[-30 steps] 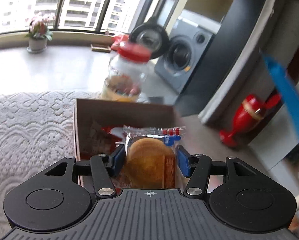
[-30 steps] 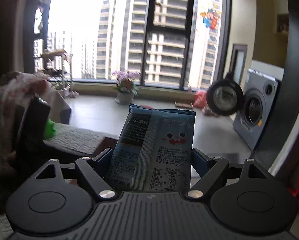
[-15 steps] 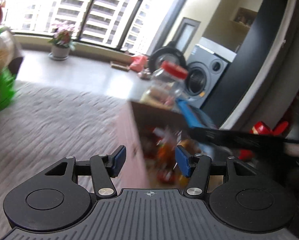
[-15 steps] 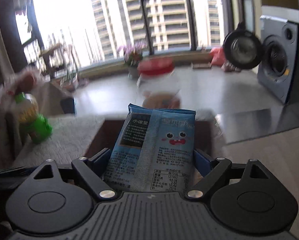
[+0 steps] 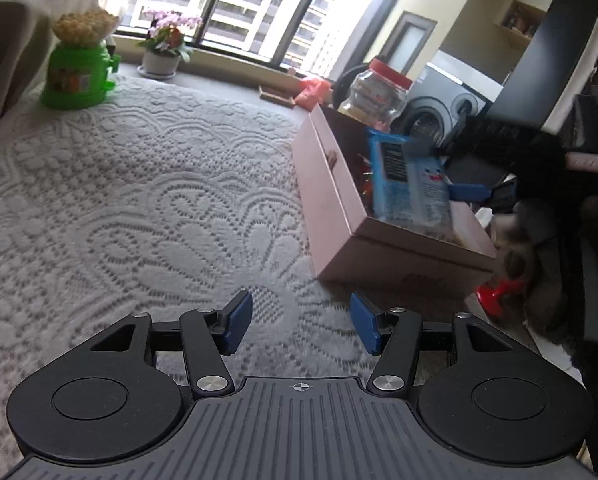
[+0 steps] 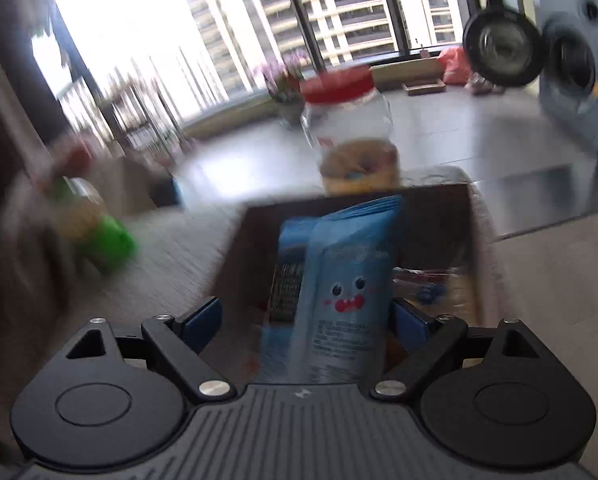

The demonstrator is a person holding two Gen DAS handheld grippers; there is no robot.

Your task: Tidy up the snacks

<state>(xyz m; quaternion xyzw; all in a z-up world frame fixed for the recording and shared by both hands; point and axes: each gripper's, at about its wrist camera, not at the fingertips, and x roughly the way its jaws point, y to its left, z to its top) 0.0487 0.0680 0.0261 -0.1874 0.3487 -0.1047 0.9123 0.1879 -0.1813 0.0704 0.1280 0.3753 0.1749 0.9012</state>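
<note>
A pink cardboard box (image 5: 331,200) stands on the lace tablecloth and holds several snack packets. My left gripper (image 5: 301,322) is open and empty, low over the cloth in front of the box's near left corner. My right gripper (image 6: 307,320) has its jaws spread wide over the box (image 6: 439,208). A blue snack packet with a cartoon face (image 6: 339,296) stands between them, touching the right finger and clear of the left one. The same packet (image 5: 407,180) shows in the left wrist view, inside the box with a blue fingertip (image 5: 469,191) beside it.
A clear jar with a red lid (image 5: 379,92) stands behind the box; it also shows in the right wrist view (image 6: 351,128). A green popcorn-shaped container (image 5: 79,68) stands at the cloth's far left. A red object (image 5: 499,292) lies on the floor beyond the table's right edge.
My left gripper let go of the cake packet in the box and drew back to the left. My right gripper brought the blue packet down over the box and spread its jaws.
</note>
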